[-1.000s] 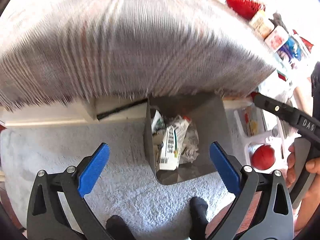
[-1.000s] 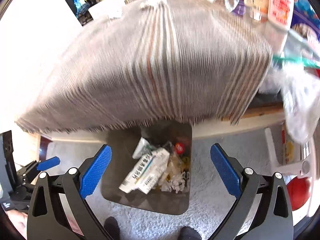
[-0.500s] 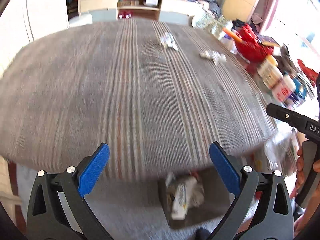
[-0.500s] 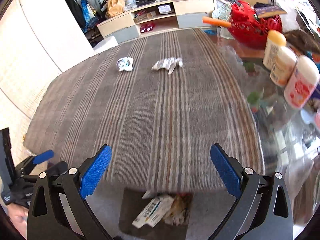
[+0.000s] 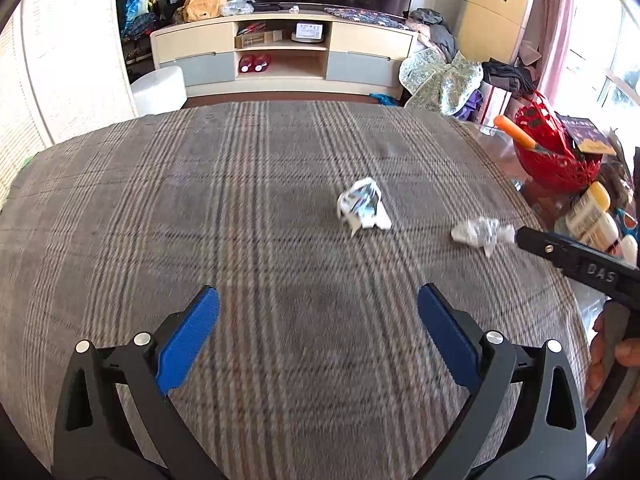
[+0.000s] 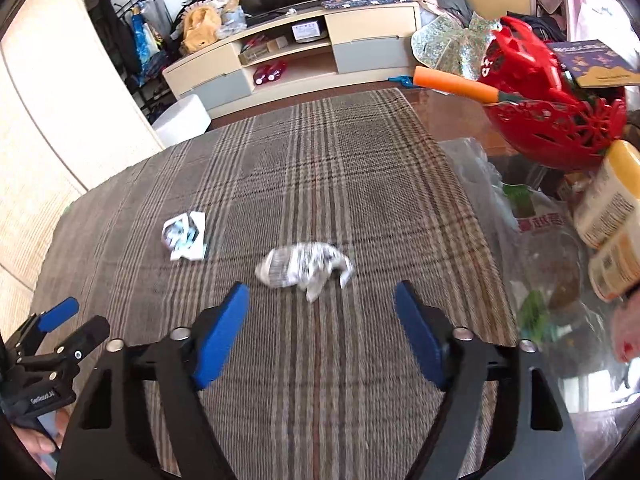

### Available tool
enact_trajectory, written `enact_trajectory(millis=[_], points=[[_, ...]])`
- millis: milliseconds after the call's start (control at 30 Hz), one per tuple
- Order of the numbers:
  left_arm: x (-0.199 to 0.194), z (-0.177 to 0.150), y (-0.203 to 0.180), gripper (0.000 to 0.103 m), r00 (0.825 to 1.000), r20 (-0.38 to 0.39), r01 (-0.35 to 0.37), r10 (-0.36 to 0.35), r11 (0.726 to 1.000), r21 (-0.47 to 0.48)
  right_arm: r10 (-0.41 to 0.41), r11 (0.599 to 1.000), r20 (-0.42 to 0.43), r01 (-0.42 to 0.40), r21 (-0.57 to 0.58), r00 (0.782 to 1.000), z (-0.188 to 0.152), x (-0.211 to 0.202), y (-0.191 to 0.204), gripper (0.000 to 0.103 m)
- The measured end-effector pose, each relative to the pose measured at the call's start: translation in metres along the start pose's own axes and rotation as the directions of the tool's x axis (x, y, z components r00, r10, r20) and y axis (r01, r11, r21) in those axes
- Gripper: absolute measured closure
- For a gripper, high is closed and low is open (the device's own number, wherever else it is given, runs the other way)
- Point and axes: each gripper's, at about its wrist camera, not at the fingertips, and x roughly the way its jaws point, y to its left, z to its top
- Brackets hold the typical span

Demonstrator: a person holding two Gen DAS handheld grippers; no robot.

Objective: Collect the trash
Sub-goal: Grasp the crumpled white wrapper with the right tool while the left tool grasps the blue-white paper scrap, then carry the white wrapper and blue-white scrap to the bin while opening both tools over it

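Two crumpled paper scraps lie on the plaid tablecloth [image 5: 200,208]. A crumpled printed wad [image 5: 363,207] [image 6: 185,235] sits ahead and right of my left gripper [image 5: 318,316], whose jaws stand wide open and empty. A longer twisted wad [image 6: 304,266] [image 5: 478,232] lies just beyond my right gripper [image 6: 322,312]. The right jaws are closing, with nothing between them; the wad lies past the blue fingertips [image 6: 234,308]. In the left wrist view the right gripper's black arm [image 5: 576,264] comes in from the right edge, its tip next to the twisted wad.
A red openwork basket [image 6: 556,112] with an orange-handled tool, bottles [image 6: 608,200] and plastic bags crowd the glass table to the right of the cloth. A TV cabinet [image 5: 280,52] and a white stool [image 5: 160,88] stand beyond the table.
Both grippers have risen from the floor bin below the table edge and moved forward over the tabletop. The bin has left view. The right jaws have narrowed.
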Motion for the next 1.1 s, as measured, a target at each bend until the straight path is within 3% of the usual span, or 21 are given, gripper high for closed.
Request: enact_trajectory(millis=[167,400,567,633,667,733,867,1100], points=[[0.026,0.028,-0.007,0.013,1.000,0.016,-0.009,0.009,1.000,0.000,-0.044,0.998,-0.008,0.044,-0.037,0.999,0.014,0.029,0.006,0.040],[0.068,0.059,-0.013,0.021,1.000,-0.010,0.005,-0.005,1.000,-0.007,-0.055,0.996,-0.026,0.053,-0.066,0.998,0.011,0.052,0.009,0.057],[0.099,0.062,-0.025,0.041,0.997,-0.077,0.030,-0.029,0.999,0.016,-0.112,0.982,0.035,0.116,-0.152,0.993,0.001,0.053,0.022,0.075],[0.106,0.059,-0.025,0.060,0.995,-0.089,0.042,-0.042,0.999,0.002,-0.114,0.981,0.050,0.120,-0.153,0.992,0.000,0.052,0.022,0.080],[0.108,0.057,-0.026,0.062,0.996,-0.084,0.030,-0.029,1.000,0.010,-0.110,0.982,0.053,0.117,-0.151,0.992,0.000,0.052,0.022,0.081],[0.108,0.056,-0.028,0.081,0.997,-0.075,0.020,-0.017,0.999,0.033,-0.098,0.985,0.059,0.106,-0.139,0.993,-0.001,0.050,0.019,0.085],[0.100,0.055,-0.030,0.087,0.995,-0.080,0.056,-0.052,0.997,0.048,-0.084,0.987,0.054,0.091,-0.129,0.995,-0.002,0.044,0.015,0.086],[0.051,0.043,-0.035,0.089,0.998,-0.046,0.043,-0.040,0.997,0.071,-0.048,0.992,0.052,0.054,-0.118,0.997,-0.018,0.010,0.015,0.086]])
